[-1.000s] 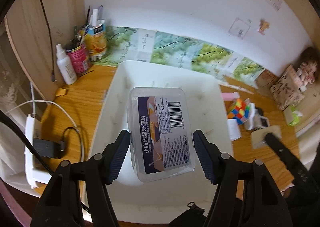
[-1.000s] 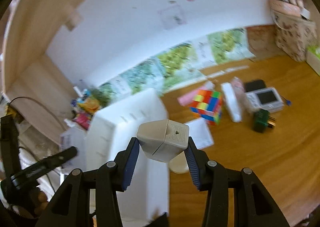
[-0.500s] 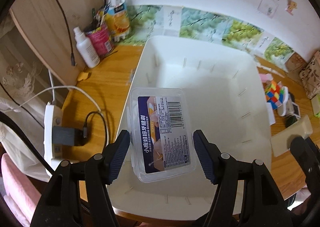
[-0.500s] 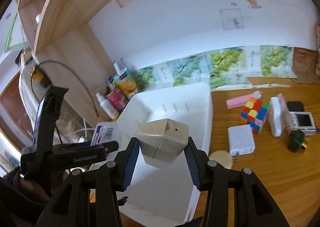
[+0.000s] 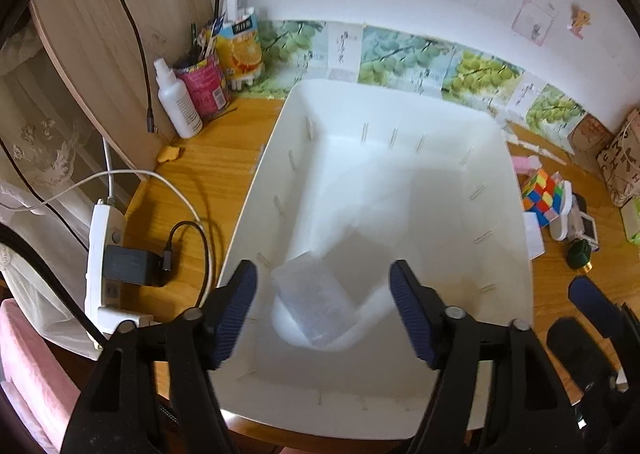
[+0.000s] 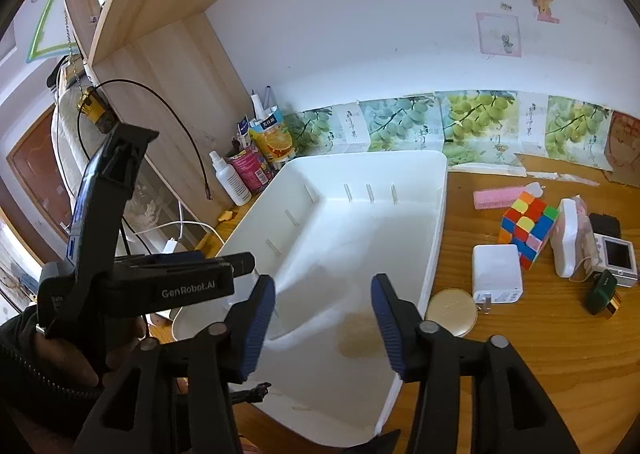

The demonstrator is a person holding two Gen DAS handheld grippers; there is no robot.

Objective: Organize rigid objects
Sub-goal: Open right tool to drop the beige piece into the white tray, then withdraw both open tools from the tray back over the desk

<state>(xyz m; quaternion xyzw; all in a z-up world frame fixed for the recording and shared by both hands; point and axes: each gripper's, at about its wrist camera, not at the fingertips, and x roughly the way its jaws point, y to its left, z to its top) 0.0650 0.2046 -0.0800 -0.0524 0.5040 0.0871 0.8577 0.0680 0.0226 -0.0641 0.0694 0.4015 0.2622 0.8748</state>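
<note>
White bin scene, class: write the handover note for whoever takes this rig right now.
Left gripper: open, empty, above the white bin.
Right gripper: open, empty, above the bin's near end.
In the bin: a clear plastic box, blurred, and a blurred beige object; neither can be confirmed as settled.
Left on the desk right of the bin: Rubik's cube, white charger, round tin, pink eraser.

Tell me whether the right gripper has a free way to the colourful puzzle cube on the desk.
Probably yes. The right gripper is open and empty above the white bin; the puzzle cube sits on the desk outside the bin, its top uncovered, though a white case stands close beside it.
</note>
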